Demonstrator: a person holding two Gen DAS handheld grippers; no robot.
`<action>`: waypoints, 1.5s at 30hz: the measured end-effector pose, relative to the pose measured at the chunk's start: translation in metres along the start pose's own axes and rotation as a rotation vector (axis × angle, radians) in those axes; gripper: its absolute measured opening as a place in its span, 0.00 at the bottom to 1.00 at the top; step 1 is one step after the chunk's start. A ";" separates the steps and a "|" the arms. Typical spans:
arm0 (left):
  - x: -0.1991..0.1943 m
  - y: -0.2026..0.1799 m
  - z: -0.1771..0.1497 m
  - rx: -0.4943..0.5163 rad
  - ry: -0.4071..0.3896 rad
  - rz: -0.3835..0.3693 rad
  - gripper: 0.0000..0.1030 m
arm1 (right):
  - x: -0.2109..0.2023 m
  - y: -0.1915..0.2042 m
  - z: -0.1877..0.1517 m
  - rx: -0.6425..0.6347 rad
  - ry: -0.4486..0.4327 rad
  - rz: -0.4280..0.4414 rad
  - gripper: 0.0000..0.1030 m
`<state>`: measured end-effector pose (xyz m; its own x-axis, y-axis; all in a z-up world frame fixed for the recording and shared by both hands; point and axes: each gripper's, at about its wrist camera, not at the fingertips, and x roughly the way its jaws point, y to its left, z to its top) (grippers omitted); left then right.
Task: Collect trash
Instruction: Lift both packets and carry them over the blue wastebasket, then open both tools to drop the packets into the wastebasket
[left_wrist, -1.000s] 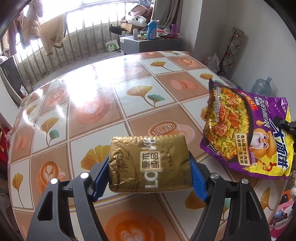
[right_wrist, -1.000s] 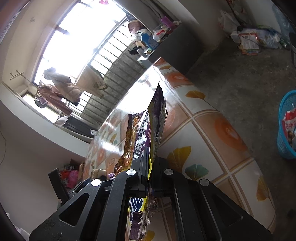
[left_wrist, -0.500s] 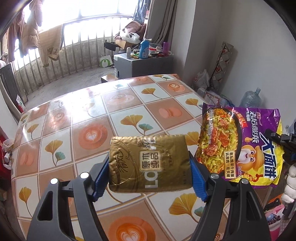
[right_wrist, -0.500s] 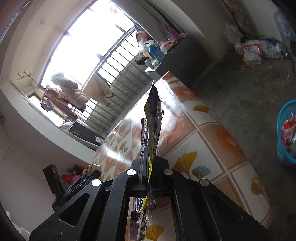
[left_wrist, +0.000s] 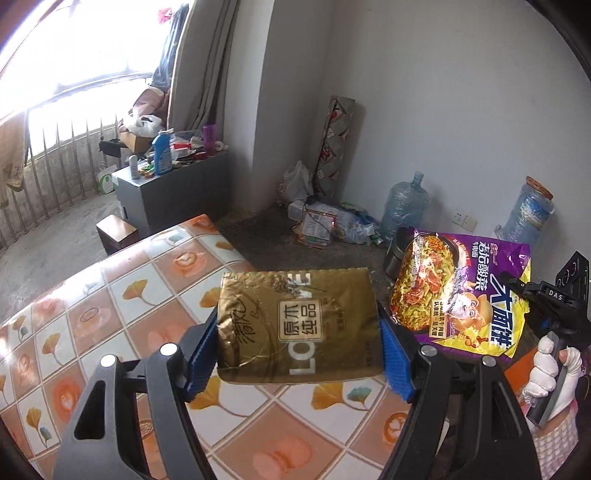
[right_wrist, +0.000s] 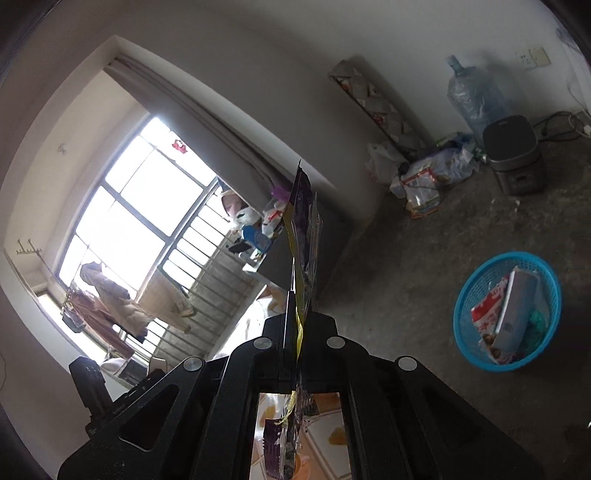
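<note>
My left gripper (left_wrist: 297, 334) is shut on a gold foil packet (left_wrist: 295, 325), its blue pads pressing the packet's two sides above the tiled table (left_wrist: 110, 314). To its right hangs a purple noodle bag (left_wrist: 461, 291), held at its edge by the right gripper, whose handle a white-gloved hand (left_wrist: 550, 373) grips. In the right wrist view my right gripper (right_wrist: 297, 325) is shut on the same purple noodle bag (right_wrist: 304, 225), seen edge-on and standing upright. A blue basket (right_wrist: 508, 310) with several wrappers in it sits on the floor at the right.
A grey cabinet (left_wrist: 177, 188) loaded with bottles stands by the barred window. Water jugs (left_wrist: 404, 203), a black bin (right_wrist: 513, 158), plastic bags and a rolled mat lie along the far wall. Bare concrete floor (right_wrist: 406, 266) spreads between table and basket.
Both grippers have lifted and swung right off the table with their packets still held. The table has slid to the lower left, and the floor, far wall and blue basket have come into view.
</note>
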<state>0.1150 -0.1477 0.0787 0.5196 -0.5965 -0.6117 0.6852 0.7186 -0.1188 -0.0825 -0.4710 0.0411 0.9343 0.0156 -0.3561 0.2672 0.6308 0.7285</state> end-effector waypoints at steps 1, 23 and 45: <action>0.010 -0.014 0.007 0.024 0.006 -0.026 0.71 | -0.003 -0.010 0.002 0.018 -0.019 -0.013 0.00; 0.338 -0.251 0.000 0.239 0.455 -0.300 0.85 | 0.079 -0.249 -0.026 0.415 0.090 -0.308 0.52; 0.170 -0.144 0.053 0.146 0.179 -0.273 0.88 | 0.077 -0.147 -0.012 0.085 0.005 -0.465 0.54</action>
<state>0.1320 -0.3720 0.0331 0.2181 -0.6785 -0.7015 0.8588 0.4748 -0.1922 -0.0524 -0.5533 -0.1004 0.7096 -0.2498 -0.6589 0.6758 0.5060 0.5360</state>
